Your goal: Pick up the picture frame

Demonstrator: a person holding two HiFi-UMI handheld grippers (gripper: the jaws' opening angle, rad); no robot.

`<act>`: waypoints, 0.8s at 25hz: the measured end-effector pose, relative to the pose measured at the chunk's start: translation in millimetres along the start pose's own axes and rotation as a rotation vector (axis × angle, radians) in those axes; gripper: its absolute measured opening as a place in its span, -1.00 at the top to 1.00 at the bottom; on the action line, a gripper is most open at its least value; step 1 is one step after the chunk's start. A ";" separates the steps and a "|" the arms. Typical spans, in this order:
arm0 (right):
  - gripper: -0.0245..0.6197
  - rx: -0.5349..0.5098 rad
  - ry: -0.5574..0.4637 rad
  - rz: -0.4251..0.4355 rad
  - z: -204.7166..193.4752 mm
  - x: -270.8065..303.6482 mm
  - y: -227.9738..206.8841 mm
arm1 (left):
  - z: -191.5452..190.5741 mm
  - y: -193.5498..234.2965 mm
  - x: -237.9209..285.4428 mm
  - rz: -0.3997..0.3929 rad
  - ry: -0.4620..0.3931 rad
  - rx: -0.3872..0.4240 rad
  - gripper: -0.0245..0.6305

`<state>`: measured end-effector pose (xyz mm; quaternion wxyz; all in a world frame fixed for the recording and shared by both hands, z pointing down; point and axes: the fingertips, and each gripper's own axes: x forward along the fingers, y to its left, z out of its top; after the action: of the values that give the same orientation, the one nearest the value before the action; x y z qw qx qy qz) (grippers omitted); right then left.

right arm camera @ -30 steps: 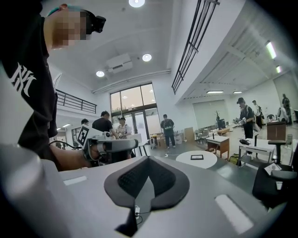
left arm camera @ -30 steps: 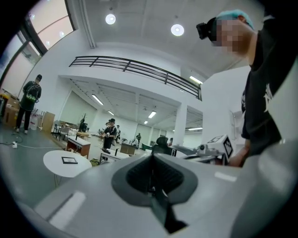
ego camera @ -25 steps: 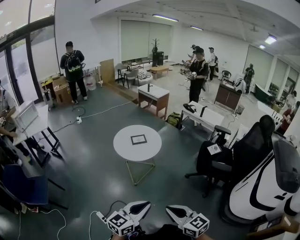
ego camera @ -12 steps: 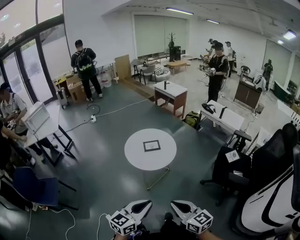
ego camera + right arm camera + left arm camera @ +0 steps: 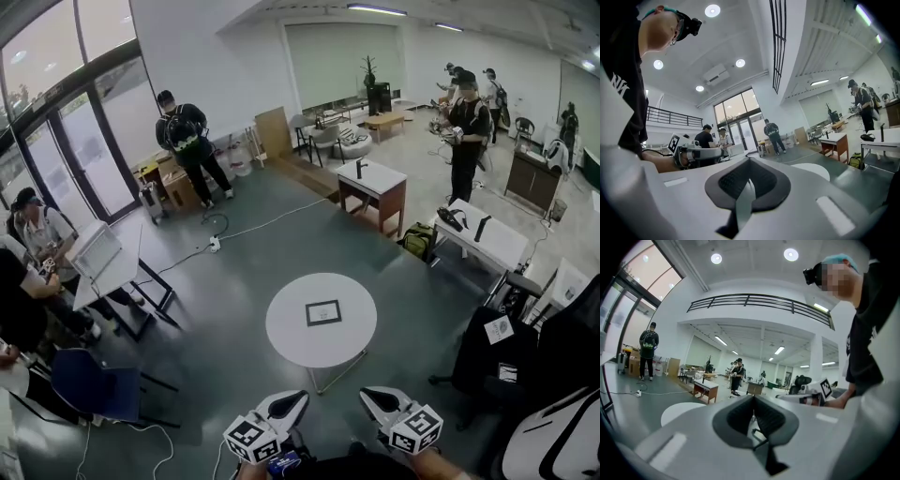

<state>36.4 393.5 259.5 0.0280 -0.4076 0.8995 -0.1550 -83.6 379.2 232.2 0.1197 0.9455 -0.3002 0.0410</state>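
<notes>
In the head view, one frame (image 5: 323, 312) is lying flat near the middle of the single round worktop (image 5: 286, 336), with nothing else lying on it. Two grippers are showing at the bottom edge, well short of the worktop: the left gripper (image 5: 299, 398) and the right gripper (image 5: 367, 394), both pointing toward it and neither touching the frame. Brown boxes (image 5: 176, 187) are standing by the glass wall at the left; what they are holding cannot be told. In the left gripper view, the dark fingers (image 5: 738, 416) are pressing together with nothing between them, and a pale part of the worktop (image 5: 678, 411) is showing beyond them at the left. In the right gripper view, the fingers (image 5: 733, 180) are likewise meeting tip to tip and gripping nothing, with the worktop (image 5: 813, 169) showing beyond at the right; the frame is too small to make out in either gripper view.
</notes>
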 end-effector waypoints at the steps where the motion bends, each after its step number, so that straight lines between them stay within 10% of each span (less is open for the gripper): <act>1: 0.92 0.007 0.005 0.002 -2.6 3.4 -14.0 | 0.4 4.4 10.1 0.005 0.000 0.001 0.92; 20: 0.92 0.104 0.089 0.050 1.3 112.9 -115.4 | 7.8 127.4 73.1 0.137 0.040 -0.080 0.92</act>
<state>45.0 237.8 301.7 0.0130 -0.3758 0.9004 -0.2190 -97.5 235.7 261.3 0.1601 0.9161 -0.3632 0.0559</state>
